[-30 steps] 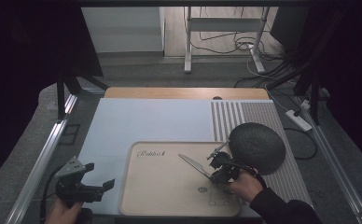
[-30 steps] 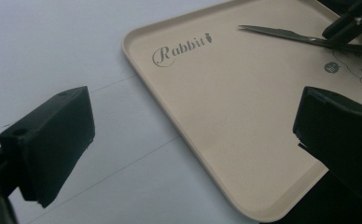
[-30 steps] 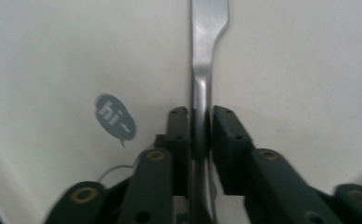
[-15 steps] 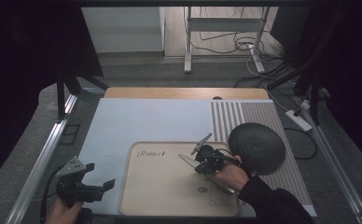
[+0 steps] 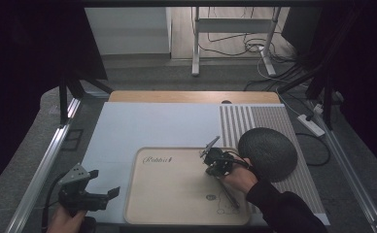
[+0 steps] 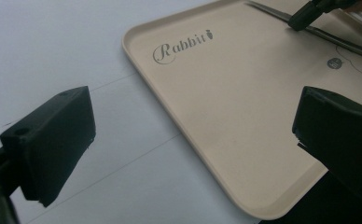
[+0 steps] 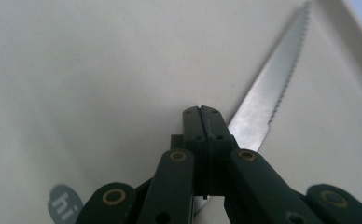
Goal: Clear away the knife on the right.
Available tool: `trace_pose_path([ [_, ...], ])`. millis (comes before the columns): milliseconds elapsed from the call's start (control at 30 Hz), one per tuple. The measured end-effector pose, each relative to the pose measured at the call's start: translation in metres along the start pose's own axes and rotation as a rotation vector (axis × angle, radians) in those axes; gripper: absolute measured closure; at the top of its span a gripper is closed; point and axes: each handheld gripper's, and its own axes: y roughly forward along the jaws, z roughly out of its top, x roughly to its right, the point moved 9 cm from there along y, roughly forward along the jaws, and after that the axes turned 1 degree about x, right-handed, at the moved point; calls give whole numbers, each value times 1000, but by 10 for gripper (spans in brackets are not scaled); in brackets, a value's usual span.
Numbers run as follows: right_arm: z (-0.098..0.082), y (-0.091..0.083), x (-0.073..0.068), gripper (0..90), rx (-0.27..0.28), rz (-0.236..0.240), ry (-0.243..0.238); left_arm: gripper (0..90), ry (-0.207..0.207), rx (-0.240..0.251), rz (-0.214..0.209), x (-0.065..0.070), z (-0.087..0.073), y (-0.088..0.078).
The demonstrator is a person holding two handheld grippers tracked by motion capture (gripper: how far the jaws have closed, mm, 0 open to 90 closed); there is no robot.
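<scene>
Knife (image 7: pixel 268 100): serrated steel blade, lying flat inside the beige tray (image 5: pixel 177 194). In the right gripper view the blade runs up and to the right from under my right gripper (image 7: pixel 202 122), its toothed edge towards the tray's raised rim. My right fingers stand pressed together over the blade's near end; whether the steel is pinched between them I cannot tell, as the closed pads hide that spot. They have just been closing.

Tray: rounded corners, low rim, printed "Rabbit" lettering (image 6: pixel 183 45) near its far left corner and a small line drawing with a round grey mark (image 6: pixel 334 63) near the knife. It rests on the pale blue worktop (image 5: pixel 143 128).

Left gripper (image 6: pixel 193 140): my fingers stand wide apart, nothing between them, hovering over the tray's near left corner. In the high view it sits at the lower left, off the tray's edge (image 5: pixel 87 191).

Dark round object (image 5: pixel 267 153): domed, textured, resting on the striped mat (image 5: pixel 269 119) just right of the tray, close beside my right hand (image 5: pixel 237 177).

Surroundings: metal frame rails (image 5: pixel 45 165) along both worktop sides, a wooden board edge (image 5: pixel 191 96) at the far end, cables and a stand on the floor beyond.
</scene>
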Motion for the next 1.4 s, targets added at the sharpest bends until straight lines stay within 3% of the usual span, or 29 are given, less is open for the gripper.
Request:
trace_pose_path([
  [700, -49, -22, 15, 897, -42, -13, 94, 5, 4, 0, -2, 0, 1, 0],
  [1000, -67, -30, 23, 897, -32, 0, 157, 4, 0, 4, -5, 0, 1, 0],
  [1167, -67, -30, 23, 894, -39, -6, 148, 5, 8, 3, -4, 1, 1, 0],
  [1300, -60, -37, 24, 766, 27, 17, 174, 9, 3, 7, -10, 1, 1, 0],
  [1400, -54, -48, 26, 594, 102, 9, 167, 9, 1, 8, -14, 0, 1, 0],
])
